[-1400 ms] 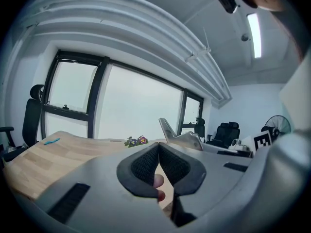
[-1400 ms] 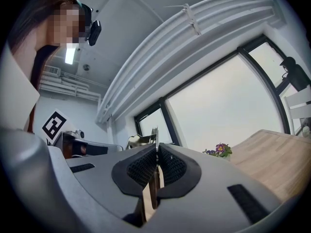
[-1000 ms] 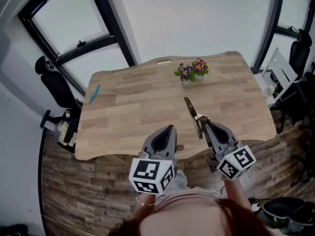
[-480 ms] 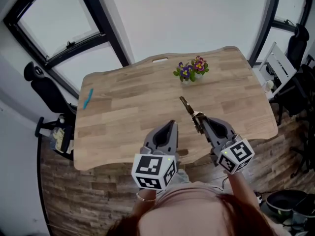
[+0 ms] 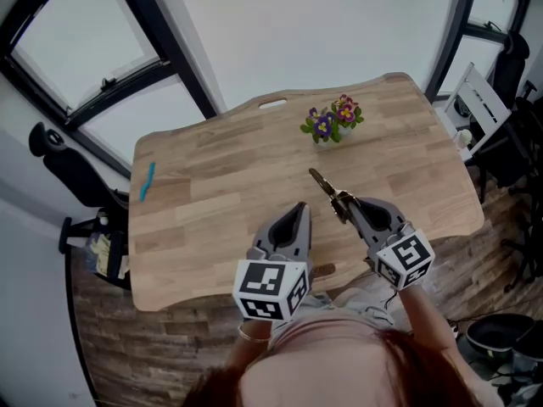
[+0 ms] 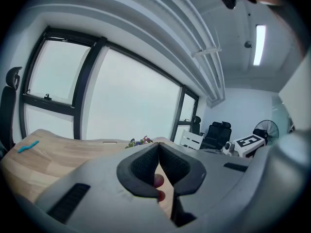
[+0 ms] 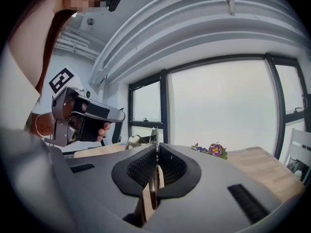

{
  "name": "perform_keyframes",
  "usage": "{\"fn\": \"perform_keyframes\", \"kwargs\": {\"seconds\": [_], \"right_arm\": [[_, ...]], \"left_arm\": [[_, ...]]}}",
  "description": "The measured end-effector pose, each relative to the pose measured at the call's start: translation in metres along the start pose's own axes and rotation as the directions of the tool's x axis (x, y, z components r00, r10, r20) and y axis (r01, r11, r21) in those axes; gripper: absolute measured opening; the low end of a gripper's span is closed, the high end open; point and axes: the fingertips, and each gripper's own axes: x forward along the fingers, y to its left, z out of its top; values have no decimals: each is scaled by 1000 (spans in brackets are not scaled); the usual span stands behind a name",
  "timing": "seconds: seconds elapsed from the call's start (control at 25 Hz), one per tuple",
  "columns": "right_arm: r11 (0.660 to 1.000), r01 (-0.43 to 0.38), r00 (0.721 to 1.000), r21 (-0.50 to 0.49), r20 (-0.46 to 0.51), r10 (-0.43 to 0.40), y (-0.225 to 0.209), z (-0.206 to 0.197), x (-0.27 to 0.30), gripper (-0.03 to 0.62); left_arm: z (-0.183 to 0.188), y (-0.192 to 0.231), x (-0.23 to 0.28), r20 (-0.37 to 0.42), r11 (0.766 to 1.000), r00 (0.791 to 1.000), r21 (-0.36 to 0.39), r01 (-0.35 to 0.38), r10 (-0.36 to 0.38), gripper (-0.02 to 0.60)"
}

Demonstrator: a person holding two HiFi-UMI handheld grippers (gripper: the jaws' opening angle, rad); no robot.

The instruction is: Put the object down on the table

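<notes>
A thin brass-coloured metal utensil [image 5: 326, 187] sticks forward from my right gripper [image 5: 350, 203], which is shut on its near end above the wooden table [image 5: 212, 185] by the front edge. In the right gripper view the utensil [image 7: 154, 134] stands edge-on between the pressed pads of the right gripper [image 7: 157, 147]. To its left my left gripper [image 5: 297, 208] hovers over the same edge. Its tips meet in the left gripper view [image 6: 158, 145], with nothing held and only a person's fingers showing behind the gap.
A small pot of purple and pink flowers [image 5: 331, 124] stands at the table's far side. A blue item [image 5: 146, 181] lies near the left edge. A black office chair [image 5: 59, 155] is at the left, and a white chair [image 5: 475, 100] and dark chairs at the right.
Both grippers have moved forward, further over the table's near edge. The right one has rolled a little and still grips the utensil. The left stays shut and empty.
</notes>
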Motion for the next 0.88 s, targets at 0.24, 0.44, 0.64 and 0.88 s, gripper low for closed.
{"fn": "perform_keyframes", "kwargs": {"seconds": [0.24, 0.44, 0.64, 0.88], "right_arm": [[999, 14, 999, -34, -48, -16, -13, -14, 20, 2], [997, -12, 995, -79, -97, 4, -25, -27, 34, 2], [992, -54, 988, -118, -148, 36, -38, -44, 47, 2], [983, -96, 978, -156, -201, 63, -58, -69, 61, 2]], "left_arm": [[-1, 9, 17, -11, 999, 1000, -34, 3, -3, 2], [-3, 12, 30, -15, 999, 1000, -39, -7, 6, 2], [-4, 17, 45, -19, 997, 999, -62, -40, 39, 2], [-5, 19, 62, -16, 993, 996, -78, -86, 85, 2]]}}
